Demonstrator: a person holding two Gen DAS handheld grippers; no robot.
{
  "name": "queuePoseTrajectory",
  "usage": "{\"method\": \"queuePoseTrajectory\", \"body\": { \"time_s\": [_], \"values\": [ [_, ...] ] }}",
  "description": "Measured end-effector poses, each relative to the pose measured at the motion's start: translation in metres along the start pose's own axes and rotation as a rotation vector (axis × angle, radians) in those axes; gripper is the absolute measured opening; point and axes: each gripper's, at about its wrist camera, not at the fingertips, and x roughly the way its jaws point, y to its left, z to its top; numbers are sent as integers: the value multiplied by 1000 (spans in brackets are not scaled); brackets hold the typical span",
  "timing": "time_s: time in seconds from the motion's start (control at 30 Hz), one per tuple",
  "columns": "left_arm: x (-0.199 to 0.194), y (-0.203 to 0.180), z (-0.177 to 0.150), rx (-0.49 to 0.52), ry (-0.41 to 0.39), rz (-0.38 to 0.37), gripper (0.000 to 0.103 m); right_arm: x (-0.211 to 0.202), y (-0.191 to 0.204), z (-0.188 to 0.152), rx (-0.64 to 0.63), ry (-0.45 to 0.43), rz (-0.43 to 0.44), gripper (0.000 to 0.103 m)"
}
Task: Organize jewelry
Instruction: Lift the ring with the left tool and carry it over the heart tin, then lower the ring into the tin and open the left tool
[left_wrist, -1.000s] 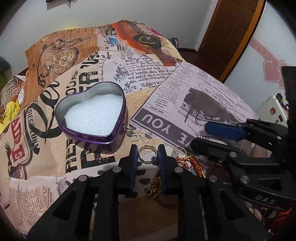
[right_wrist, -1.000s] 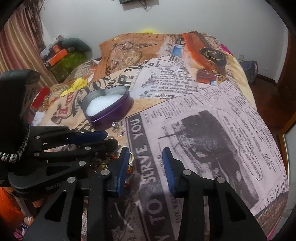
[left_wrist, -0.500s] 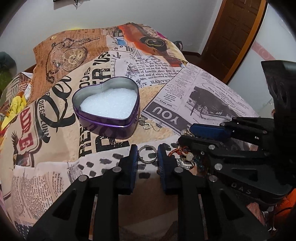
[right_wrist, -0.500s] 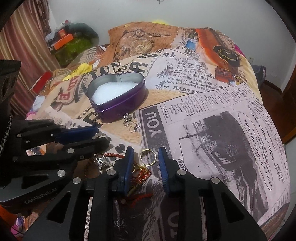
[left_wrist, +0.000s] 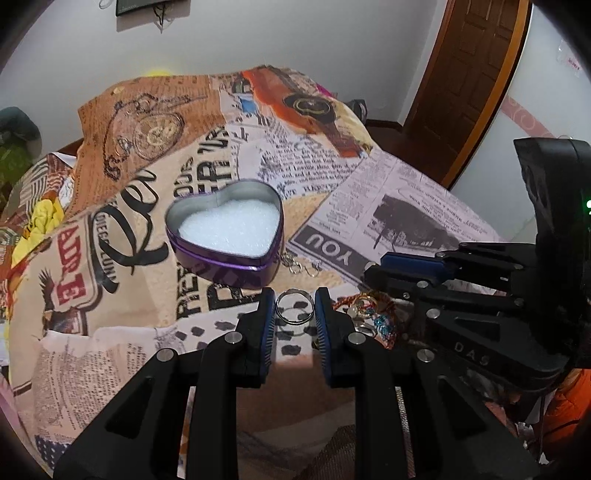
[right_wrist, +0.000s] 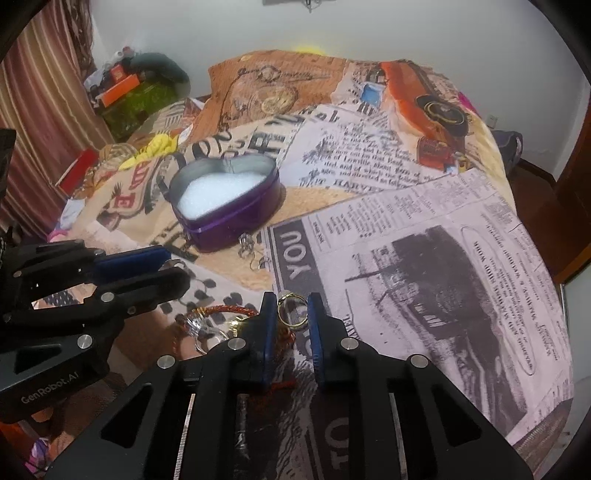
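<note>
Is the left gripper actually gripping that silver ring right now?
Touching. In the left wrist view the silver ring spans the full gap of the left gripper, its rim meeting both blue pads, lifted clear of the bedspread.

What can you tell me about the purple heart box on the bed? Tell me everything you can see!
The purple heart box is a heart-shaped tin with shiny purple metal walls and a silvery inside rim. It has no lid on, and white foam-like padding fills its bottom; no jewelry is inside. It sits flat on the newspaper-print bedspread, its point toward the tongs. Small silver earrings lie right beside its point. Neither tongs touch it.
</note>
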Motion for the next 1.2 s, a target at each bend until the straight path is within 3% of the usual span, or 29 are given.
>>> {"method": "queuePoseTrajectory", "body": {
  "time_s": [0.63, 0.97, 1.2],
  "values": [
    [-49, 32, 25, -50, -168, 68, 21, -46, 31, 48, -49, -201, 1, 15],
    [-43, 53, 38, -77, -193, 100, 21, -32, 39, 65, -68, -218, 34, 15],
    [-23, 66, 48, -92, -174, 108, 21, -4, 36, 75, -74, -163, 62, 15]
  ]
}}
